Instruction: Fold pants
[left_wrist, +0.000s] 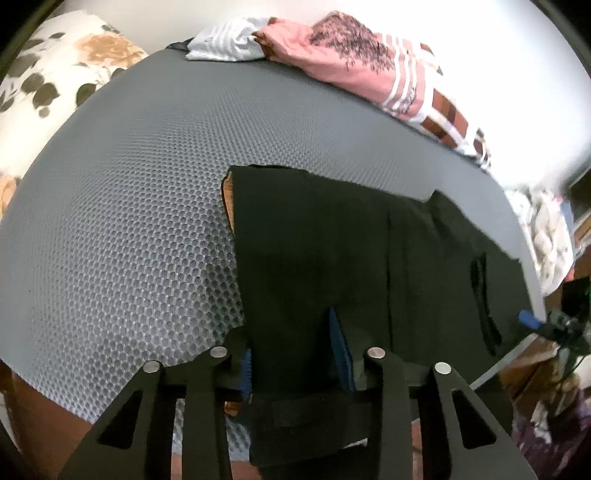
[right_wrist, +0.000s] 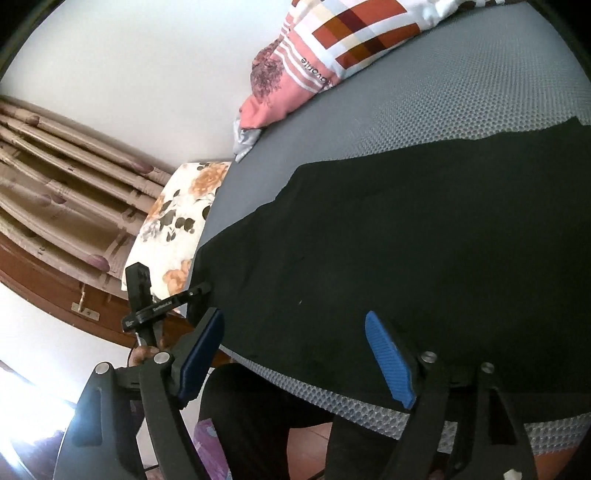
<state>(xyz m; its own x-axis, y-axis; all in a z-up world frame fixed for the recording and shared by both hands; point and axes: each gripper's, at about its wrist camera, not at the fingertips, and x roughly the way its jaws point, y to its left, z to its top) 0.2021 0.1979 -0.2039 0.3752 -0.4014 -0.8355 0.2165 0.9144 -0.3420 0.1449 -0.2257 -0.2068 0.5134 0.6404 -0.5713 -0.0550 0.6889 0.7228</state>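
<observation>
A grey honeycomb-mesh mat (left_wrist: 122, 192) covers the bench and fills most of both views, its near edge running along the lower part of each frame. On it lie the black pants (left_wrist: 332, 236), a flat dark sheet taking up the centre and right of the left wrist view and the centre and right of the right wrist view (right_wrist: 406, 236); they are laid smooth with few wrinkles, a slit pocket showing at the right of the left wrist frame and a sliver of orange-brown lining at their upper left corner. Their long axis runs roughly along the near edge of the mat, from the left gripper's end across to the right of the frame, and one end hangs over that edge. The left gripper (left_wrist: 295, 369), at the bottom centre of its frame, has its jaws partly closed onto that overhanging end, black cloth filling the gap between the blue pads. The right gripper (right_wrist: 291, 354), at the bottom of its frame, has its jaws spread wide apart over the near edge of the pants, gripping nothing. A pile of pink and striped clothes (left_wrist: 354, 62) lies at the far edge of the mat, top of frame.
</observation>
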